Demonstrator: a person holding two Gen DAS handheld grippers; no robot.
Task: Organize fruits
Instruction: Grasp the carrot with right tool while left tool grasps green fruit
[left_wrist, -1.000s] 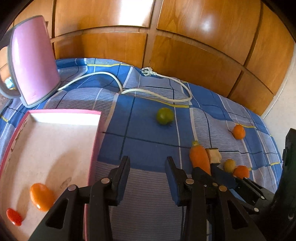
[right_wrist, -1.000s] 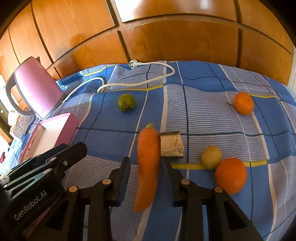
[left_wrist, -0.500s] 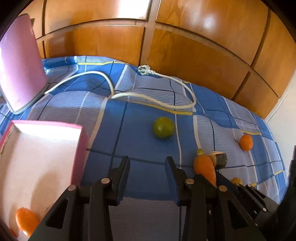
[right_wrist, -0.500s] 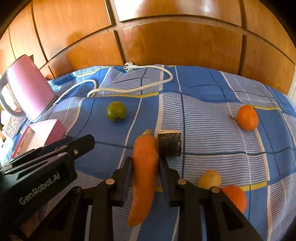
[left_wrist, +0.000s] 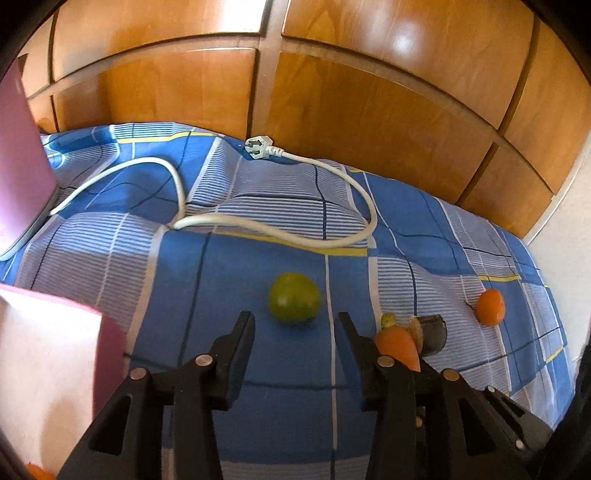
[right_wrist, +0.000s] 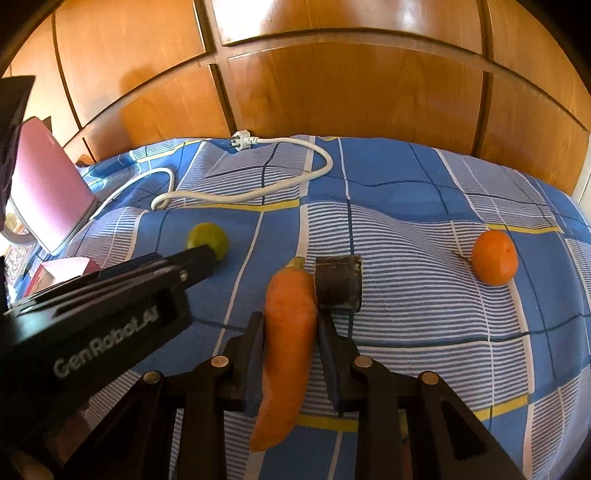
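Note:
My right gripper (right_wrist: 290, 325) is shut on an orange carrot (right_wrist: 288, 339), its green-stubbed top pointing away; the carrot also shows in the left wrist view (left_wrist: 397, 345). My left gripper (left_wrist: 295, 325) is open and empty, just short of a green round fruit (left_wrist: 293, 298) that also shows in the right wrist view (right_wrist: 207, 238). An orange (right_wrist: 494, 258) lies on the blue checked cloth (right_wrist: 406, 206) at the right. The pink-rimmed white tray (left_wrist: 48, 354) is at the left.
A dark cut stub (right_wrist: 338, 282) lies right beside the carrot's top. A white power cord with plug (left_wrist: 258, 221) loops across the back of the cloth. A pink kettle-like appliance (right_wrist: 48, 192) stands at the far left. Wooden cabinet doors (left_wrist: 332, 92) close the back.
My right gripper has closed on the carrot. My left gripper has moved forward and right, away from the tray and up to the green fruit.

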